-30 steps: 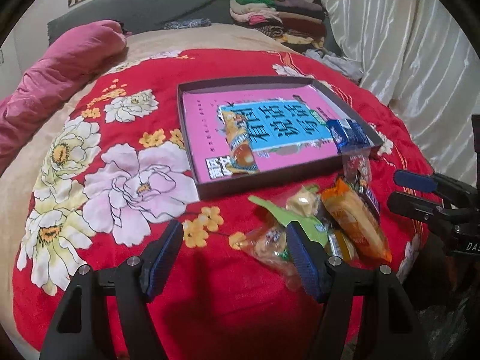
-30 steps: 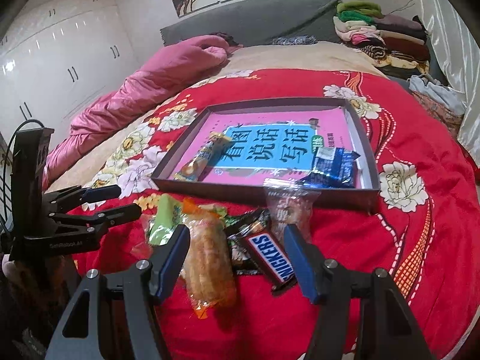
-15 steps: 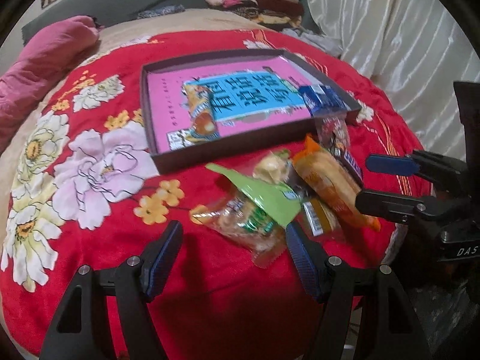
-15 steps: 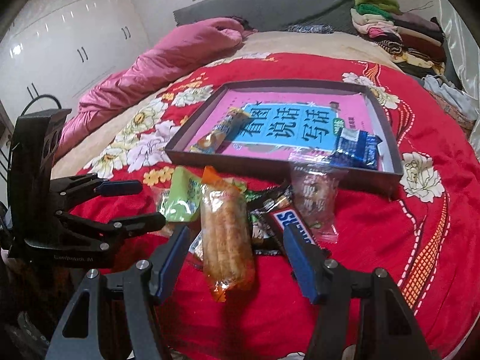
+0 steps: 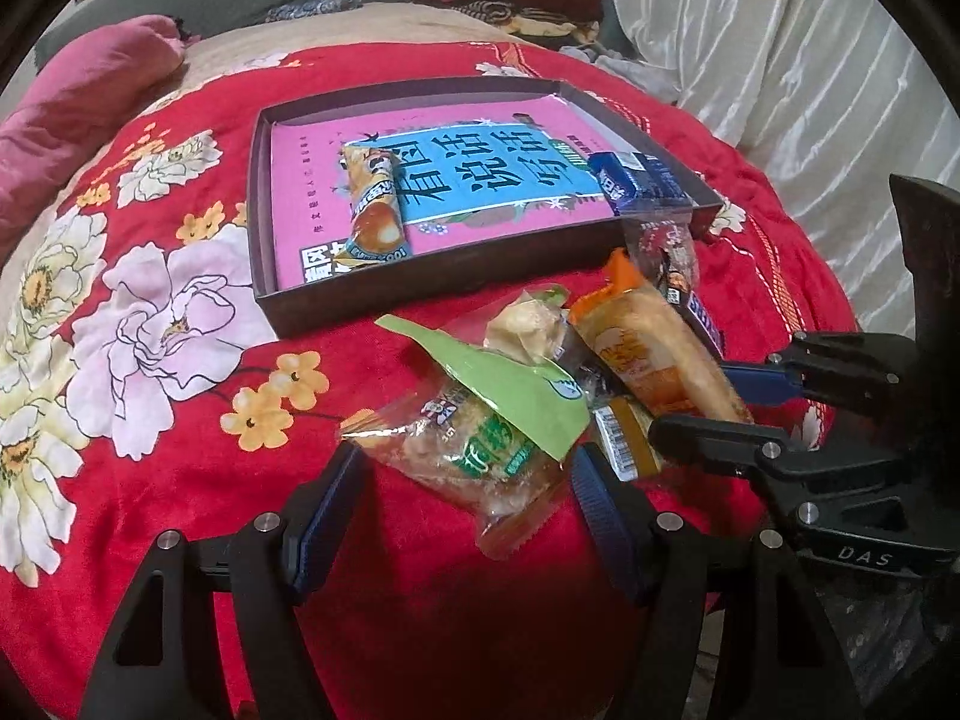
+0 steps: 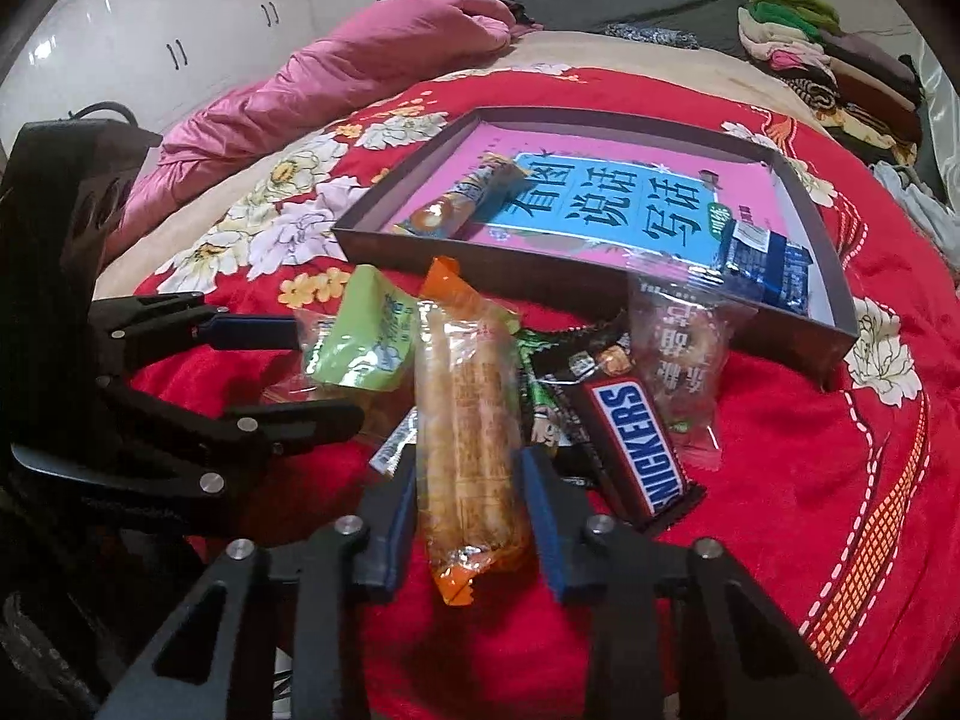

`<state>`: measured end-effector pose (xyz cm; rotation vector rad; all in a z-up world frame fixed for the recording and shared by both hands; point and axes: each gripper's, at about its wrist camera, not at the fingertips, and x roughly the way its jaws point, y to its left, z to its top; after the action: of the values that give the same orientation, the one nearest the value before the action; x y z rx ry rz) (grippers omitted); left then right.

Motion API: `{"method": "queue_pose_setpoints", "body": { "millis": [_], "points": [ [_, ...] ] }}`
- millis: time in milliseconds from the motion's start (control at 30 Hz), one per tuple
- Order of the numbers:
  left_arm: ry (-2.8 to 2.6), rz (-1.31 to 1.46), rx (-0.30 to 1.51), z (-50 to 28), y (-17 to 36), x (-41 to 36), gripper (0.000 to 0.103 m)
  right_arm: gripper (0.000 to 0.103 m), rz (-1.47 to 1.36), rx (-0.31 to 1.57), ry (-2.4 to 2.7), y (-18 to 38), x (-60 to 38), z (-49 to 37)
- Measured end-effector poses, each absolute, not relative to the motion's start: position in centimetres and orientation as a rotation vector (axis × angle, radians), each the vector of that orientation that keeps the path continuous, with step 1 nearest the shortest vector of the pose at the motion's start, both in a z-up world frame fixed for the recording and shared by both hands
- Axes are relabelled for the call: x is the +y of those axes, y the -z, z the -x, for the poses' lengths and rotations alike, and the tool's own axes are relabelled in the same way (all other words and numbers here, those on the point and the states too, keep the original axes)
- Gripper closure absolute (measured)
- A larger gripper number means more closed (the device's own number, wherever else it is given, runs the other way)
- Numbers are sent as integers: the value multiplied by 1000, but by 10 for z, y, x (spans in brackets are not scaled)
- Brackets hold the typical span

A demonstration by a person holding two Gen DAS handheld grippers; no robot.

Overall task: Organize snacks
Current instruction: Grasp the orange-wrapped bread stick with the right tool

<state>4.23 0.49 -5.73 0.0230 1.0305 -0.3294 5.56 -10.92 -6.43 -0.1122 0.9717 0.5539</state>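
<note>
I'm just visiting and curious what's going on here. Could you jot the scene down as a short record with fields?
surface: red flowered blanket
tray: holds a pink book, a yellow snack and a blue packet
loose pile: orange pack, green pack, Snickers, clear bag
right gripper: jaws just closed, pads pressing the orange pack
left gripper: open around the green pack, not gripping
</note>
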Motion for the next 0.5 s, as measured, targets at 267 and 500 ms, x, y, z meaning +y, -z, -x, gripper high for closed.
{"method": "queue_pose_setpoints", "body": {
  "millis": [267,500],
  "points": [
    [312,13,1043,-53,62,2,37,79,112,964,-541,69,-108,-65],
    [321,39,1055,-54,64,2,48,80,39,923,-587,55,-118,-62]
  ]
}}
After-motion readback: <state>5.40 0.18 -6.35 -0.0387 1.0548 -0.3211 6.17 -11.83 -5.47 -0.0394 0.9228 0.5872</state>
